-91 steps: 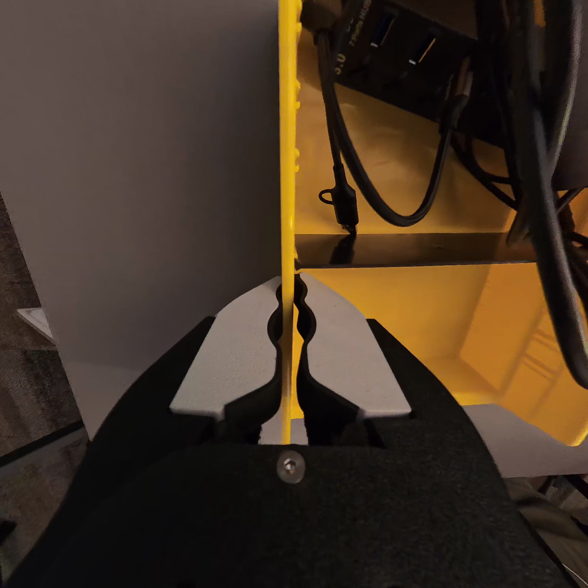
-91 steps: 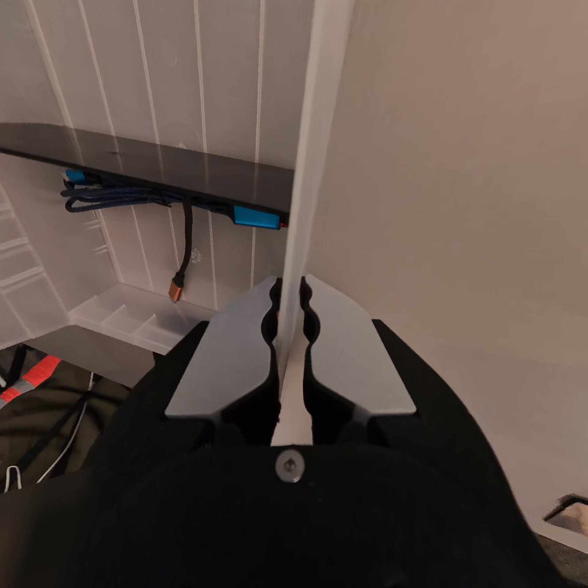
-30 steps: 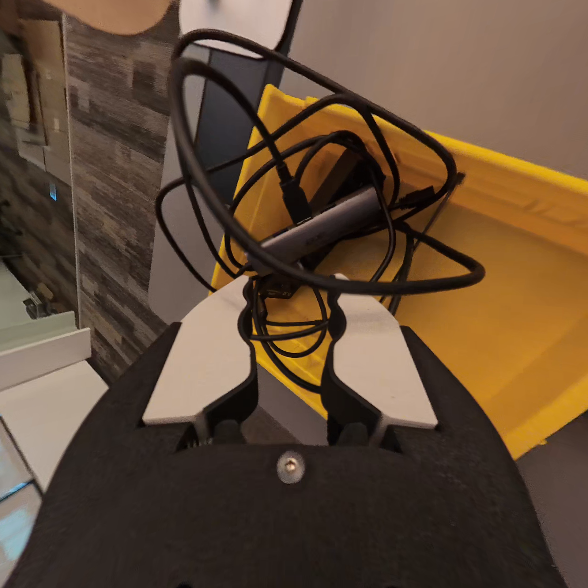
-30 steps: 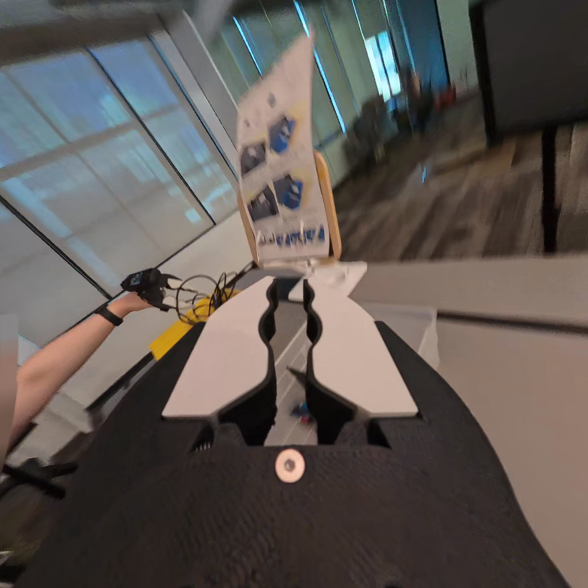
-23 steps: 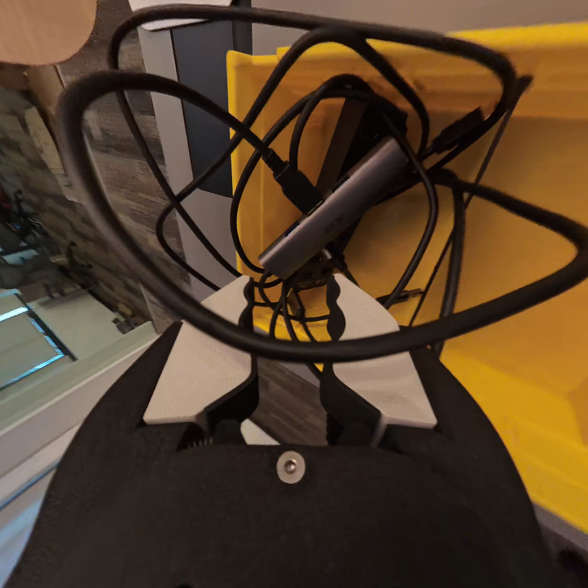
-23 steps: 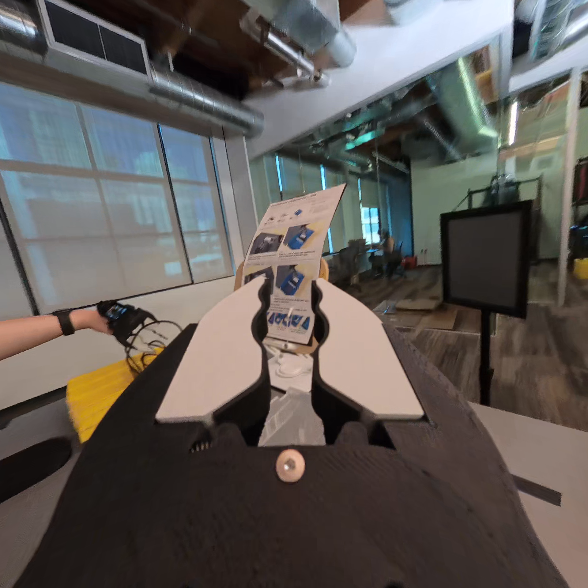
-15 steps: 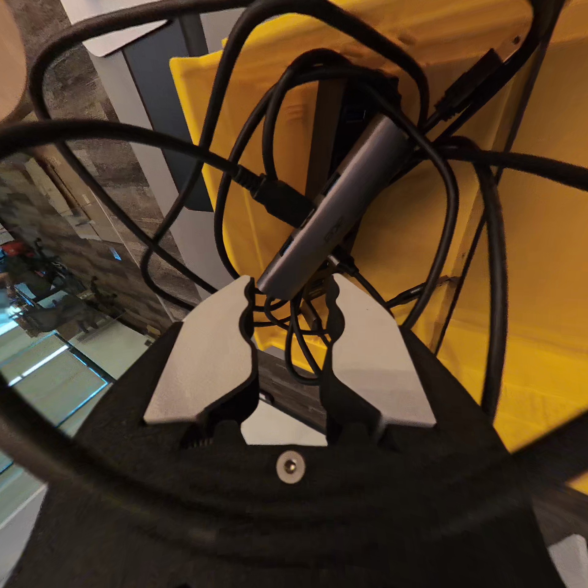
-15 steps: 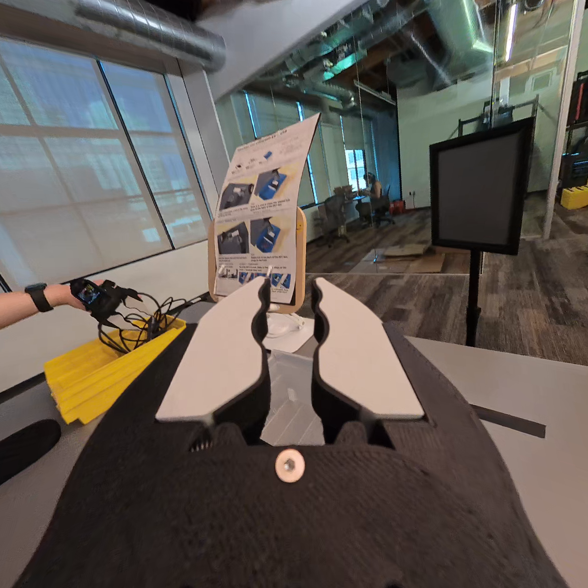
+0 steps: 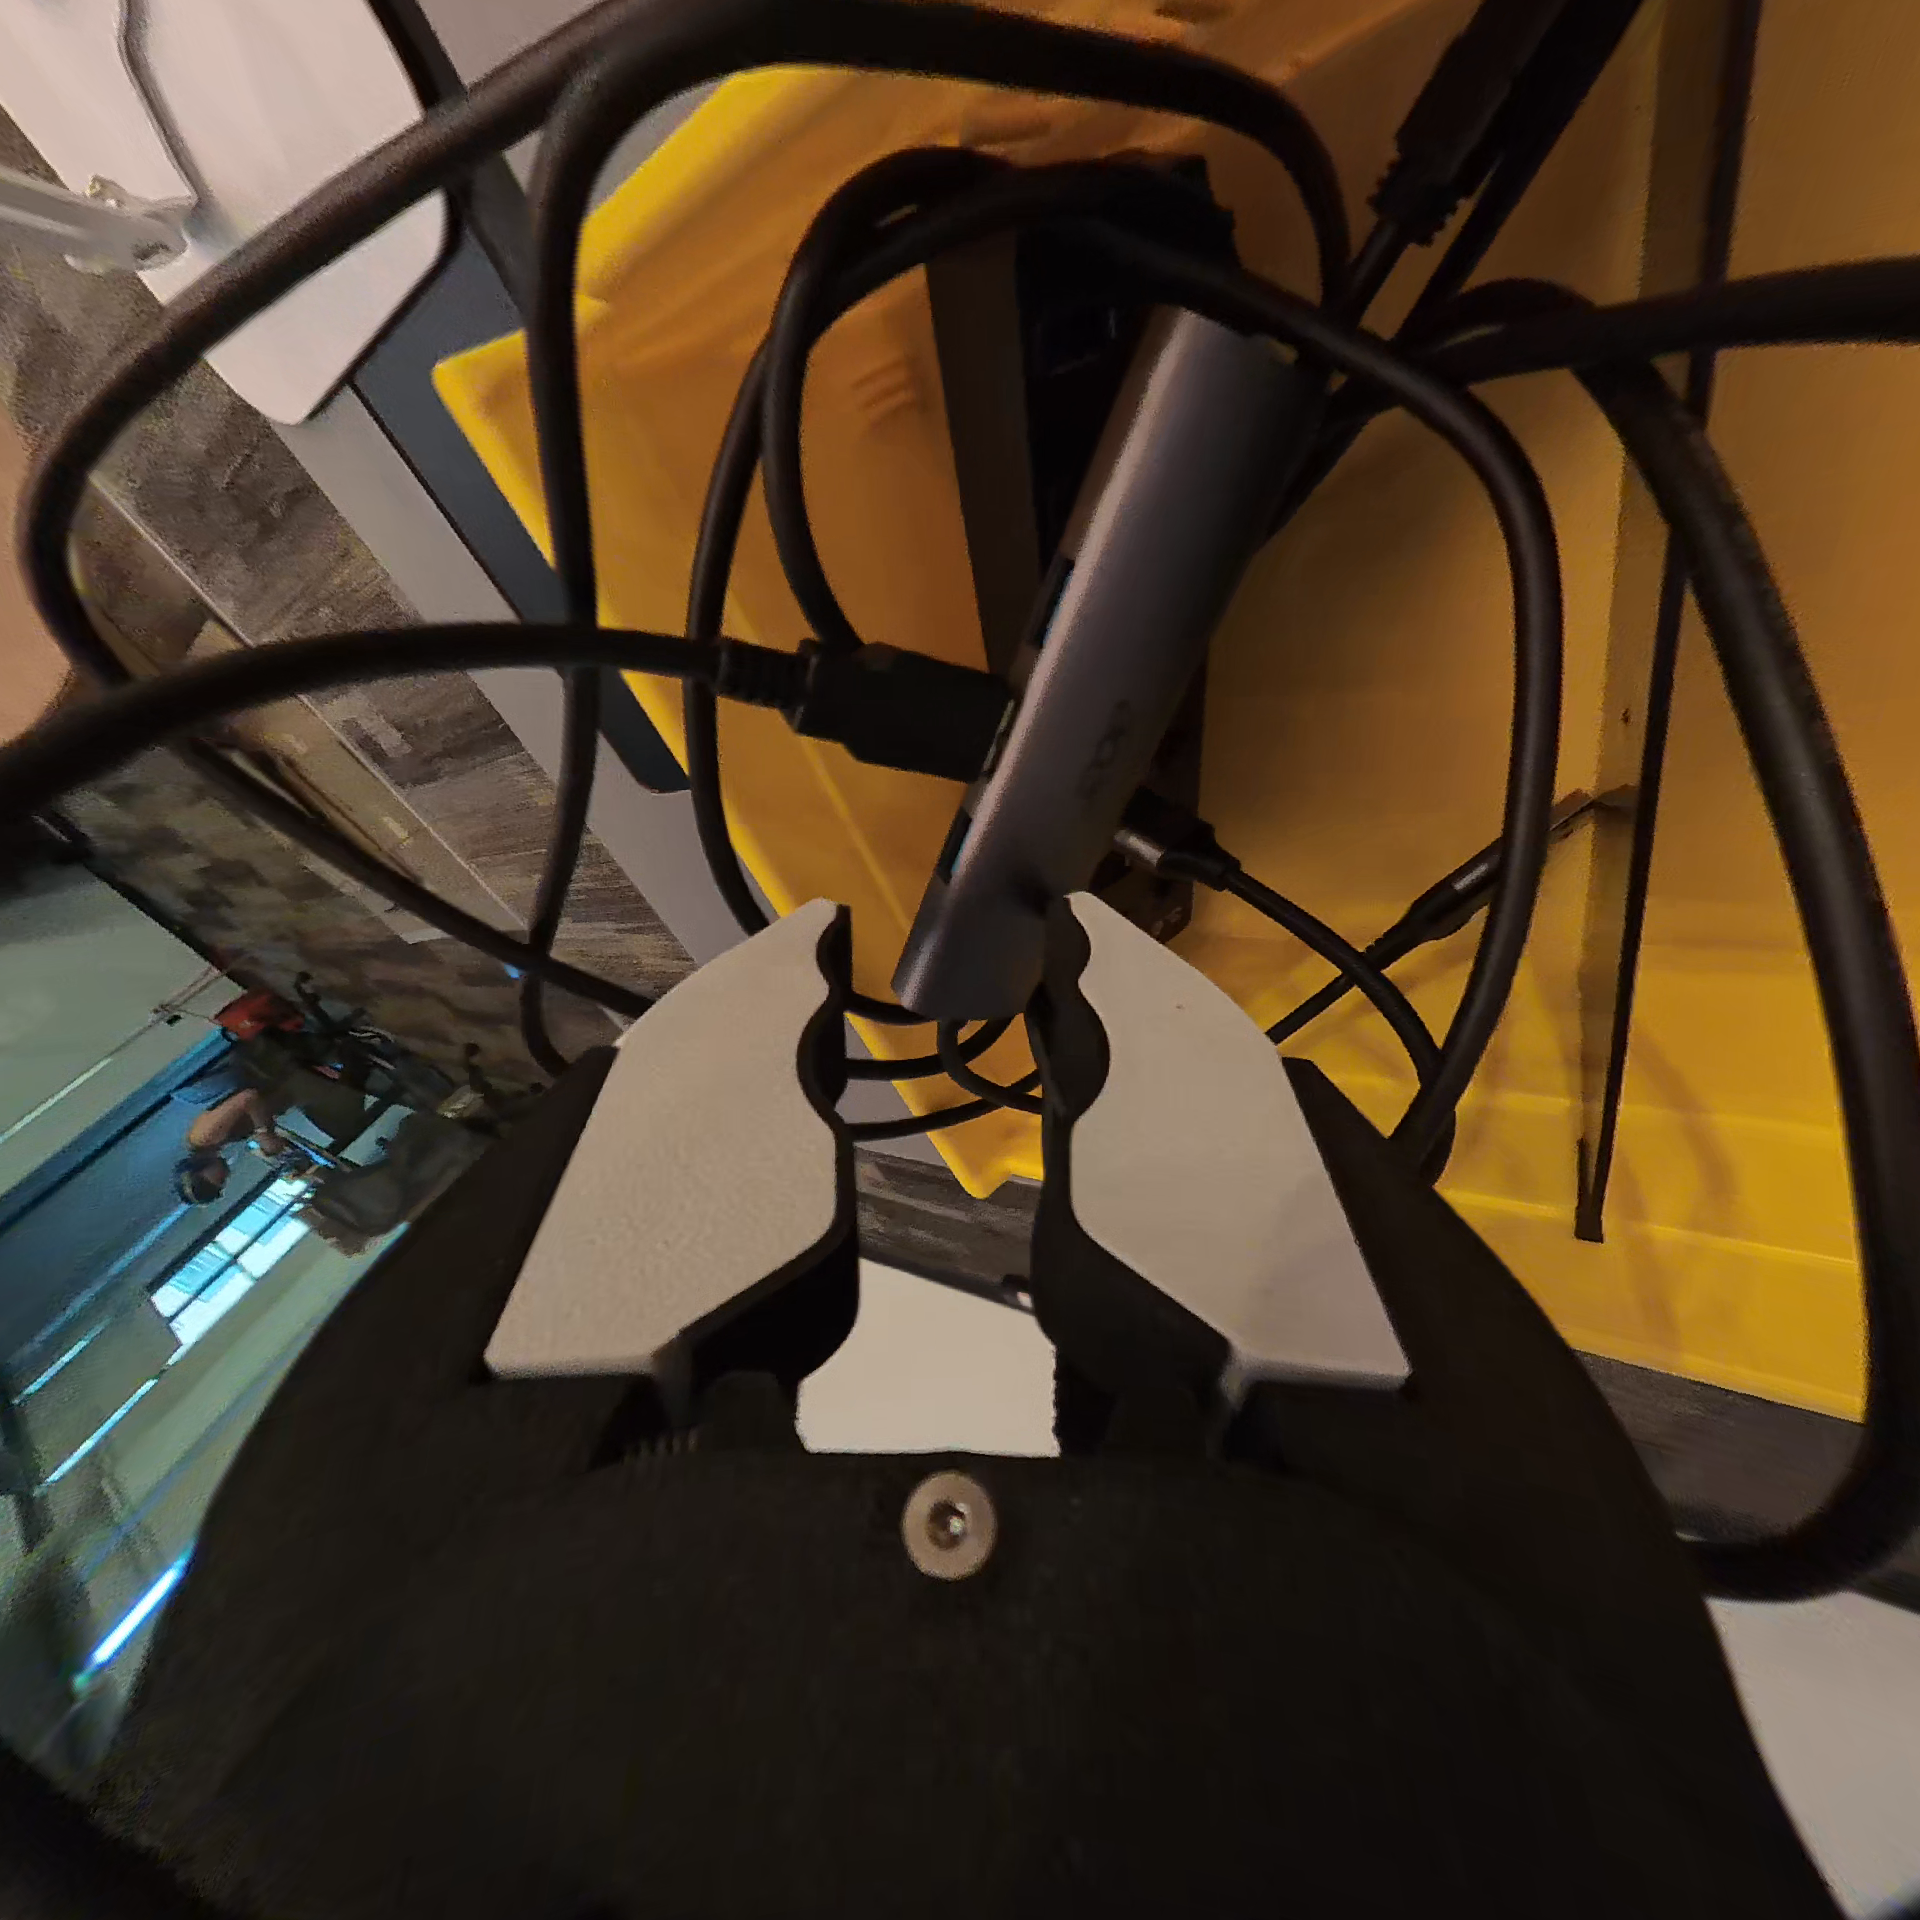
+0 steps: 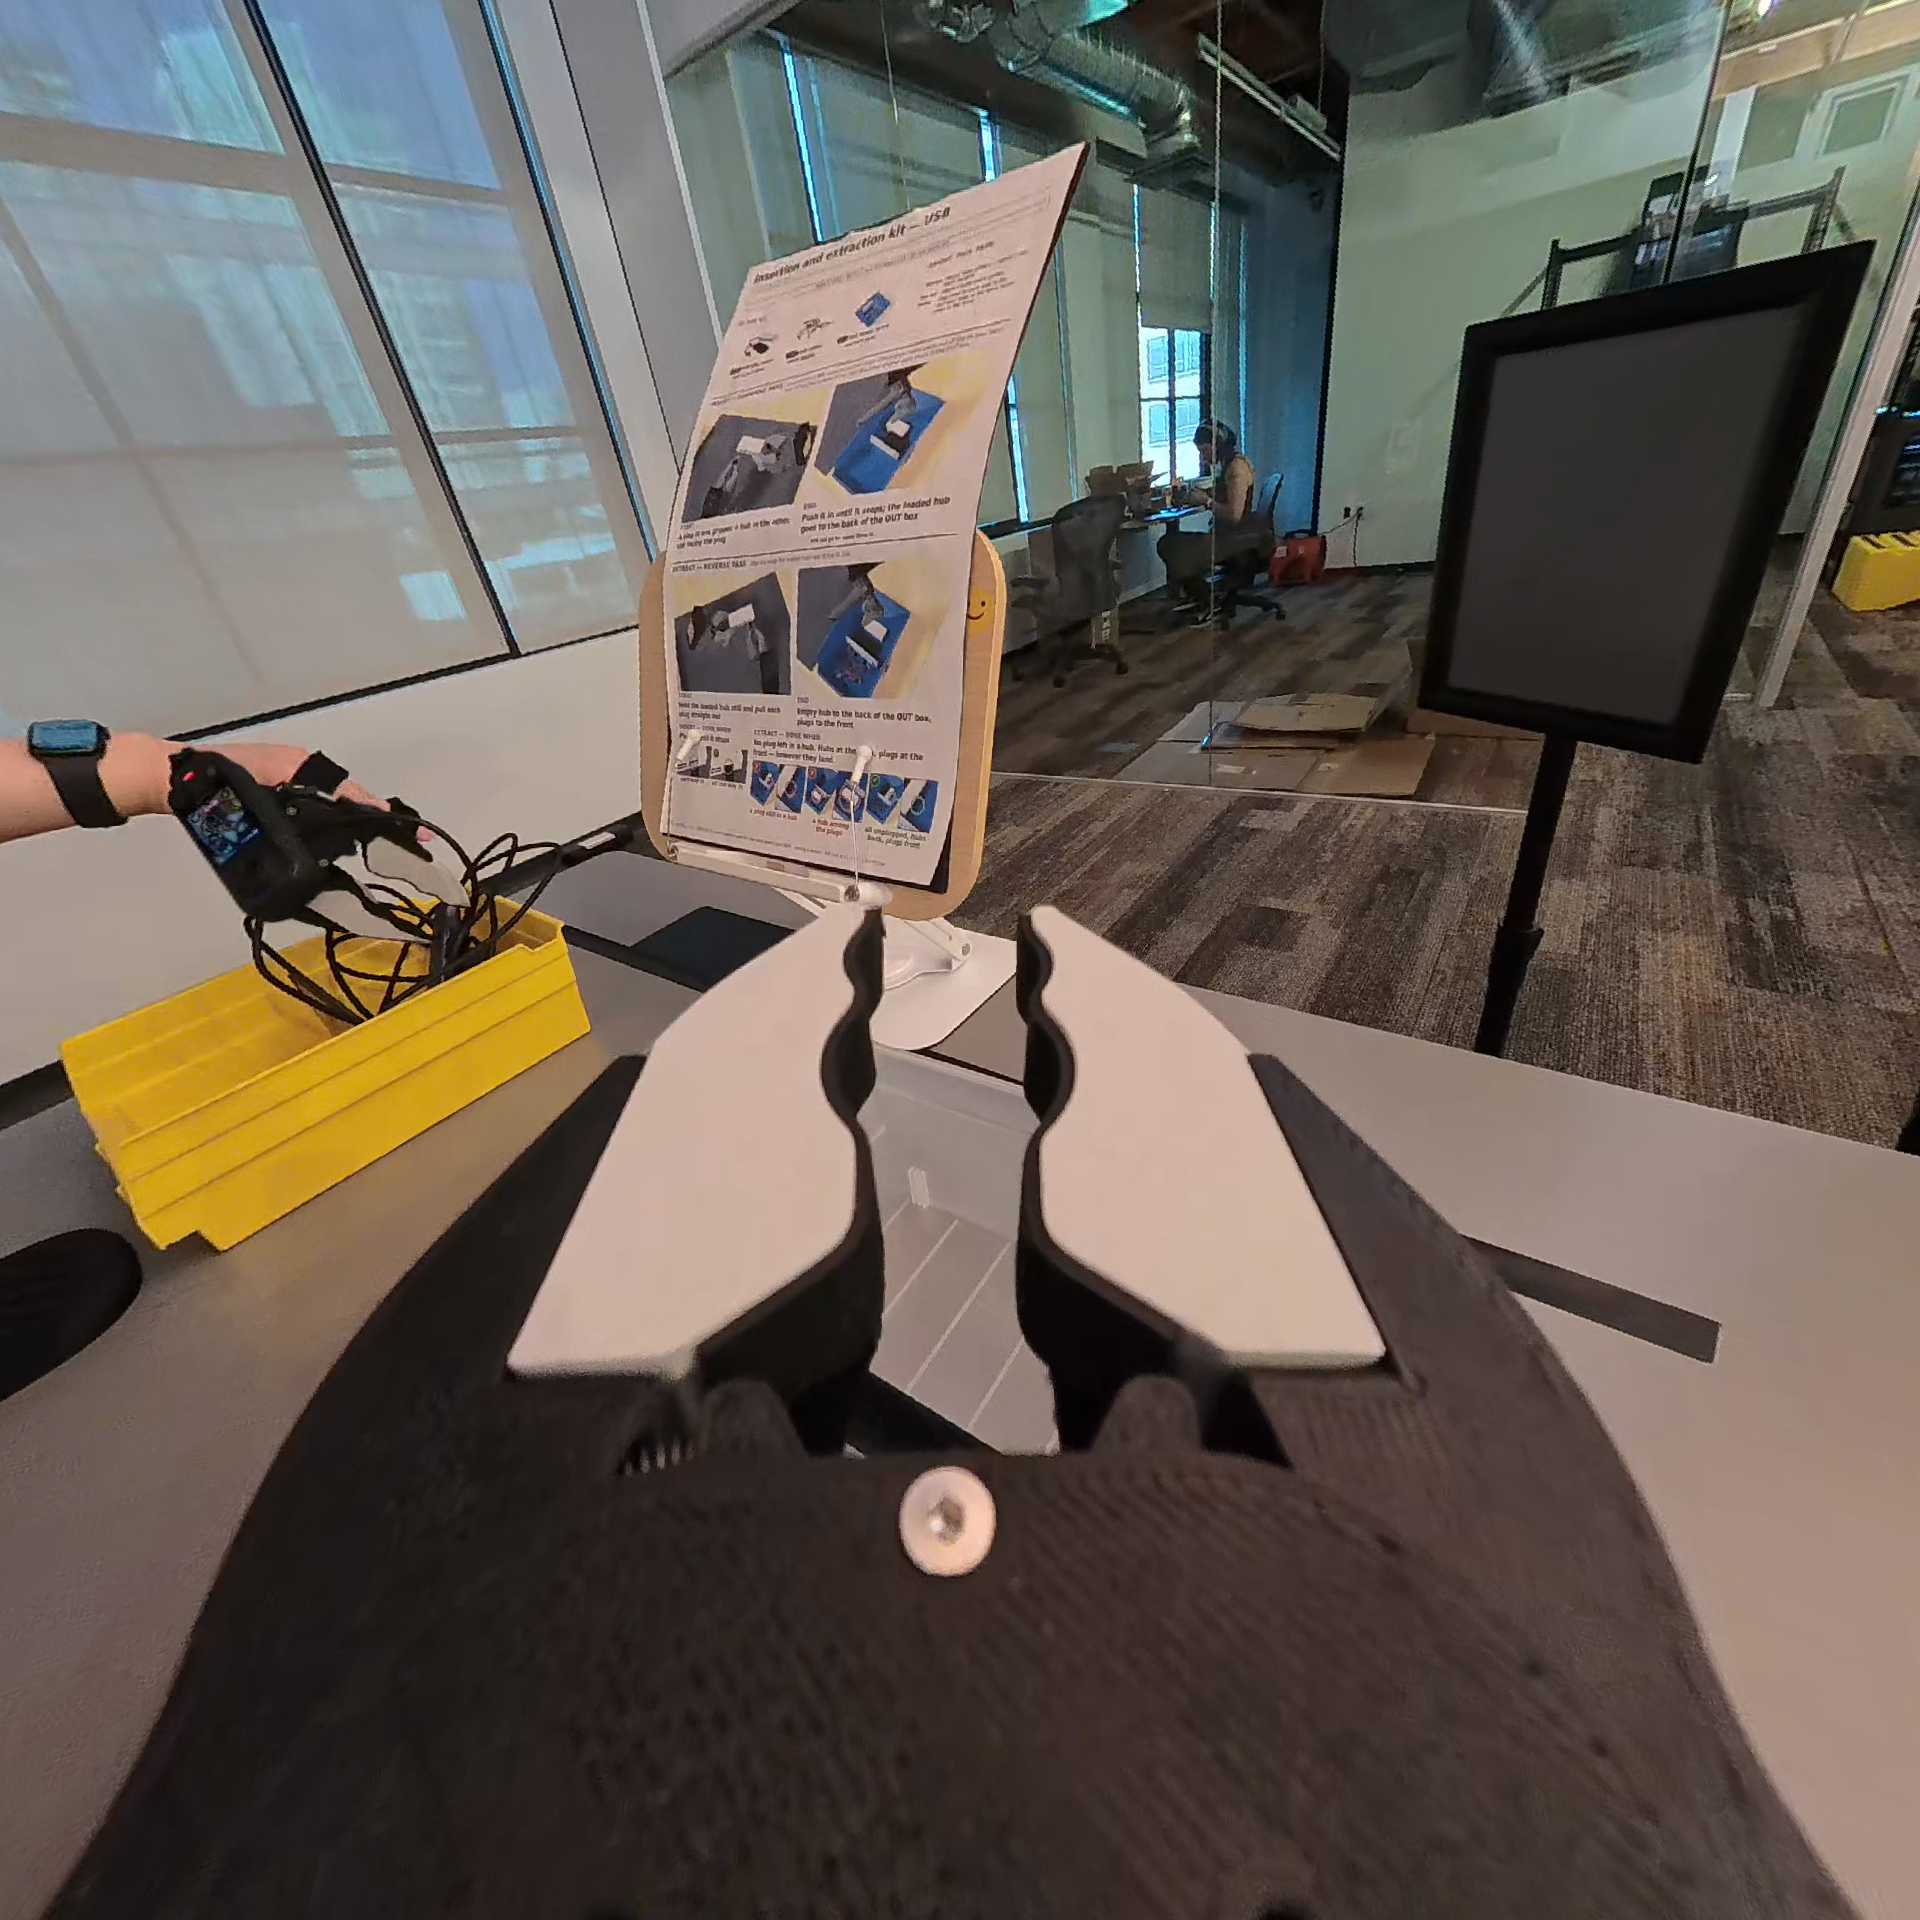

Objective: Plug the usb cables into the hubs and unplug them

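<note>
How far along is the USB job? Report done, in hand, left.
Done: one black plug already sits in the grey hub. In hand: the left gripper holds that hub's end, lifted over the yellow bin with tangled cables. Left: the open right gripper holds nothing, over a clear bin; remaining plugging and unplugging.

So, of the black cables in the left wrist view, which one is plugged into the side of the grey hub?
The thick cable whose black plug enters the grey USB hub from the left, above the left claw. The other loops merely pass around the hub.
</note>
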Tool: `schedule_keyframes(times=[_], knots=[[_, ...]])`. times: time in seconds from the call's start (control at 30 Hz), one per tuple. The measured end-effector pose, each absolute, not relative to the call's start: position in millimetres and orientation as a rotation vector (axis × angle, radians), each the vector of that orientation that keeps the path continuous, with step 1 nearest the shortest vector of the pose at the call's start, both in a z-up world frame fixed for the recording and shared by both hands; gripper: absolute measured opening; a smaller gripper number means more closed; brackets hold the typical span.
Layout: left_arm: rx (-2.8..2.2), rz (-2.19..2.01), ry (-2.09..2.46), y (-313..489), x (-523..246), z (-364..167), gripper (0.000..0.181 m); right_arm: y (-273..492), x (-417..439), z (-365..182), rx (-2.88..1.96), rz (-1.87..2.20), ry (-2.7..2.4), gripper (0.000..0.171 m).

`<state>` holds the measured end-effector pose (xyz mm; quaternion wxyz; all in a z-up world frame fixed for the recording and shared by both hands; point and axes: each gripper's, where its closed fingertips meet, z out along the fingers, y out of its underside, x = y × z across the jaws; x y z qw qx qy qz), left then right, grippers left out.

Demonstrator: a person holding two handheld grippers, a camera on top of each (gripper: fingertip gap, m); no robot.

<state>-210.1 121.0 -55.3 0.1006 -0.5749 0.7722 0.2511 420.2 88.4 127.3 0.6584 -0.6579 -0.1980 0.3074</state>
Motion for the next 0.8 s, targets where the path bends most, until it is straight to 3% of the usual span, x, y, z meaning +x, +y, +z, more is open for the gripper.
schedule_keyframes(times=[0.17, 0.37, 0.53, 0.57, 0.6, 0.8], knots=[[-1.576, 0.816, 2.319, 124, -208, -58, 0.037, 93, 418, 122, -1.515, 0.699, -0.448, 0.025], [-1.492, 0.9, 2.383, 123, -211, -65, 0.021, 96, 413, 117, -1.542, 0.692, -0.462, 0.025], [-1.498, 0.921, 2.377, 122, -211, -63, 0.02, 96, 414, 118, -1.536, 0.7, -0.456, 0.024], [-1.487, 0.935, 2.375, 122, -210, -62, 0.016, 96, 414, 118, -1.536, 0.703, -0.453, 0.024], [-1.462, 0.956, 2.366, 123, -209, -58, 0.0, 96, 414, 118, -1.536, 0.706, -0.452, 0.024], [-1.471, 0.989, 2.342, 122, -209, -50, 0.0, 97, 414, 116, -1.542, 0.717, -0.454, 0.024]])
